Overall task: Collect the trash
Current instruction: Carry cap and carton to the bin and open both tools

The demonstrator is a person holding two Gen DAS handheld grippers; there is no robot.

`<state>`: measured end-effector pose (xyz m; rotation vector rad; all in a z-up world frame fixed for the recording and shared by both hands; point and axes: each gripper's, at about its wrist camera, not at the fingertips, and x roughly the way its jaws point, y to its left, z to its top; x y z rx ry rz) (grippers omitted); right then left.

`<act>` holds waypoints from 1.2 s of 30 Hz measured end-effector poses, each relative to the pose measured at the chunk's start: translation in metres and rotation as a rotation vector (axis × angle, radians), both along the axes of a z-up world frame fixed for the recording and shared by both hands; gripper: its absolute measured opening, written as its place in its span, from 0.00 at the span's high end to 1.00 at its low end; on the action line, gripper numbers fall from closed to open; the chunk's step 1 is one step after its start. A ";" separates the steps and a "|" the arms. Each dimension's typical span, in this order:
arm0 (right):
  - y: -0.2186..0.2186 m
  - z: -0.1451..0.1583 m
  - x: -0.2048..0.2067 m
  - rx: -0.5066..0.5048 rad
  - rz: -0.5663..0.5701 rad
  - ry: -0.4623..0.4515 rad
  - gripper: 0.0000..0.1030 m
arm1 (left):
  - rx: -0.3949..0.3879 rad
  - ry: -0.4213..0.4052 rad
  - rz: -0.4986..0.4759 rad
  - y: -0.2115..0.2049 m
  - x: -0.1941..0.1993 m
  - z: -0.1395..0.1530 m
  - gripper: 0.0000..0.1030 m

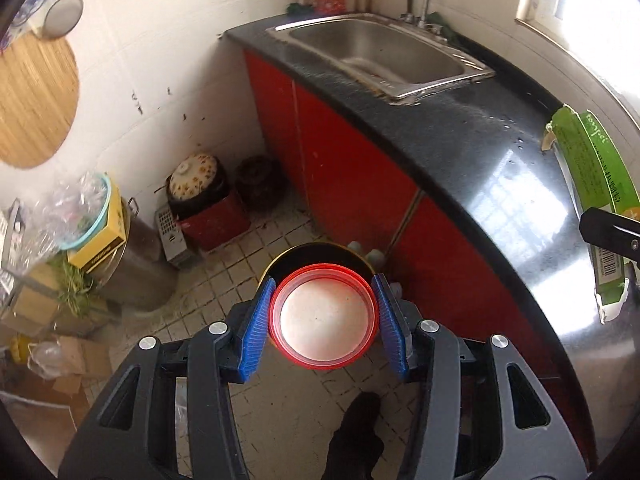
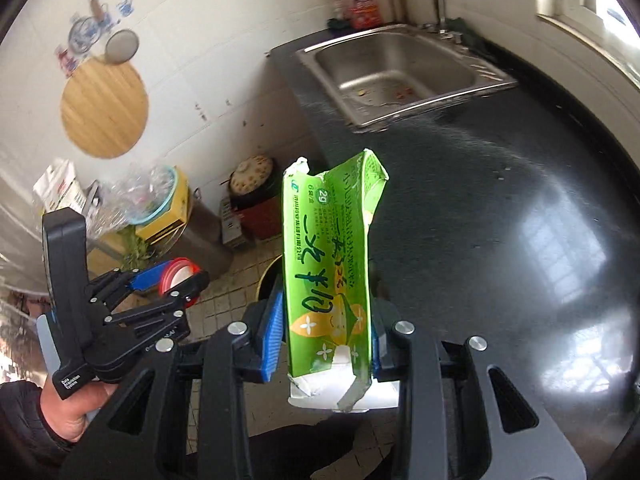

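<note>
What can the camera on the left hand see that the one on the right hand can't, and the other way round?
Only the left view looks straight into the red-rimmed cup clamped in the left tool, above a dark bin. Only the right view shows the hand gripping that tool, and the printed face of the torn green box clamped in the right tool. Both show the sink and the round wooden board.

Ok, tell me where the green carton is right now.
The green carton is clamped upright in the right gripper, held over the edge of the black counter, near side of the sink.
</note>
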<state>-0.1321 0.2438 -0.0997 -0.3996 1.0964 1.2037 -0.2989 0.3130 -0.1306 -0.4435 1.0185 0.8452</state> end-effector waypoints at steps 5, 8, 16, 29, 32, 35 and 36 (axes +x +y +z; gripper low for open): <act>0.039 -0.017 -0.032 -0.037 0.077 0.056 0.67 | -0.046 -0.024 0.034 0.016 -0.020 -0.026 0.53; 0.062 -0.033 -0.039 -0.065 0.098 0.076 0.67 | -0.075 -0.039 0.024 0.027 -0.018 -0.052 0.53; 0.110 -0.085 -0.045 -0.163 0.133 0.070 0.67 | -0.116 -0.056 0.011 0.052 -0.013 -0.099 0.53; 0.136 -0.110 -0.037 -0.201 0.117 0.092 0.38 | -0.146 -0.070 -0.007 0.066 -0.013 -0.119 0.29; 0.135 -0.108 -0.035 -0.203 0.123 0.091 0.38 | -0.149 -0.063 -0.006 0.065 -0.014 -0.120 0.27; 0.131 -0.100 -0.032 -0.189 0.123 0.087 0.36 | -0.145 -0.058 -0.004 0.065 -0.016 -0.117 0.27; 0.128 -0.097 -0.031 -0.182 0.121 0.082 0.35 | -0.140 -0.059 -0.004 0.065 -0.017 -0.114 0.25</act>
